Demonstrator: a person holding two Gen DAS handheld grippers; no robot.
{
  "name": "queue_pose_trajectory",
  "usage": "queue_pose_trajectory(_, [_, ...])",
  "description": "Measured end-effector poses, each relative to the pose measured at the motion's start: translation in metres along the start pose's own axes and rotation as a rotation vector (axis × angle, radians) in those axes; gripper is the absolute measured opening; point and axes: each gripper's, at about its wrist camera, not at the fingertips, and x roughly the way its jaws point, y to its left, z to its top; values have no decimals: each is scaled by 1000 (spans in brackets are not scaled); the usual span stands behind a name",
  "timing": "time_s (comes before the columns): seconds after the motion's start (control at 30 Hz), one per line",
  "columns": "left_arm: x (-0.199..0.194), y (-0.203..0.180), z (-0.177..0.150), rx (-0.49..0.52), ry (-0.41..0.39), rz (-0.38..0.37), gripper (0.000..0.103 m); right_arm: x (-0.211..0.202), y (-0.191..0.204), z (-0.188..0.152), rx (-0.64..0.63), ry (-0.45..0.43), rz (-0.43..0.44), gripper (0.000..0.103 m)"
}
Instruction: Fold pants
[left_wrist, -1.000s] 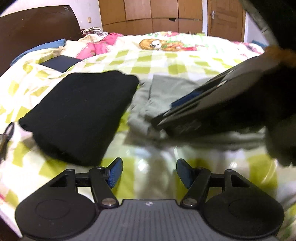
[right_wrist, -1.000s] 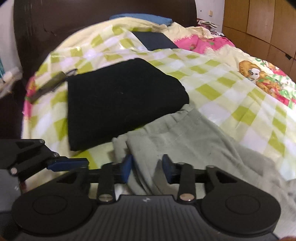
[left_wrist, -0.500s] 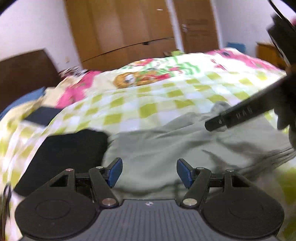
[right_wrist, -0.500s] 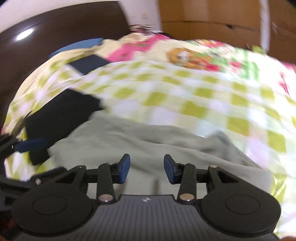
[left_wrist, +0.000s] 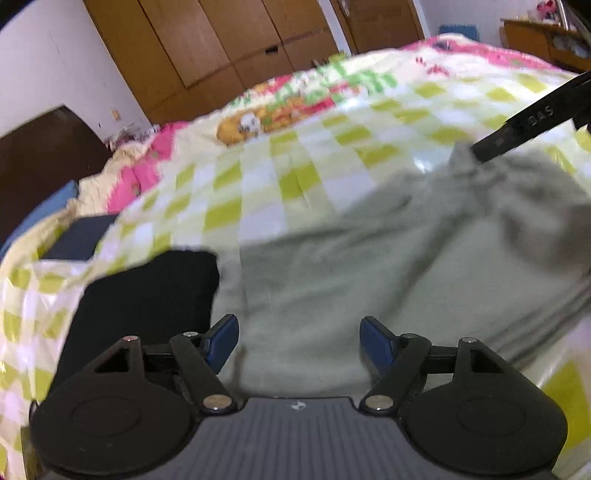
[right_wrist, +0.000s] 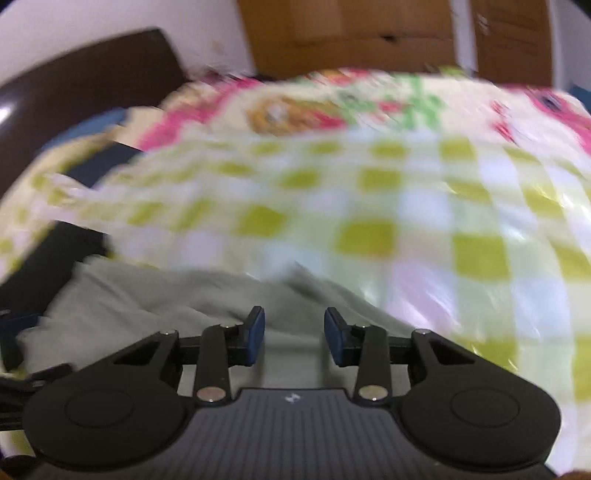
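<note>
One pair of pale grey-green soft cloth pants (left_wrist: 369, 266) lies rumpled across the bed's yellow-green and white checked cover (left_wrist: 280, 173), spread wide in front of both claws. In the left wrist view the left claw (left_wrist: 298, 341) hangs just above the near edge of the pants; its blue-padded jaws have just been opening and stand wide apart, released, with cloth under the gap but nothing pressed between the pads. At the far right edge of that view the black finger of the right claw (left_wrist: 517, 131) reaches in to a raised corner of the pants. The right wrist view is blurred; there the right claw (right_wrist: 294, 339) stands over the grey cloth (right_wrist: 166, 299) with its jaws partly apart and not clamped on anything. A folded black garment (left_wrist: 147, 291) lies on the cover just left of the pants, touching their edge. Farther back are a dark blue flat item (left_wrist: 79, 236), a dark wooden headboard (left_wrist: 40, 158) and brown wooden wardrobe doors (left_wrist: 221, 48).
</note>
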Motion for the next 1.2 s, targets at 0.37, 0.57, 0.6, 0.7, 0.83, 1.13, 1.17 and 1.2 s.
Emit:
queue_pose_trajectory(0.37, [40,-8,1,2,31,-38,88,49,-50,15,145,61,-160,33])
queue_pose_trajectory(0.57, [30,-2,12,-9,-20,-13,88,22,-61,19,182,30,-47,41])
queue_pose_trajectory(0.6, [28,-2,15,-12,-33,-17,88,25,-63,20,187,47,-15,41])
queue_pose_trajectory(0.7, [28,-6,21,6,-65,-27,88,34,-61,23,176,97,33,41])
queue_pose_trajectory(0.83, [50,-13,23,54,-31,12,88,56,-59,27,133,154,-12,3])
queue_pose_trajectory(1.13, [58,9,16,-6,-6,132,89,25,-44,38,54,39,-169,9])
queue_pose_trajectory(1.17, [55,10,15,1,-9,158,89,18,-34,36,22,34,-131,9])
queue_pose_trajectory(1.2, [52,11,14,3,-12,165,89,11,-23,32,3,40,-68,9])
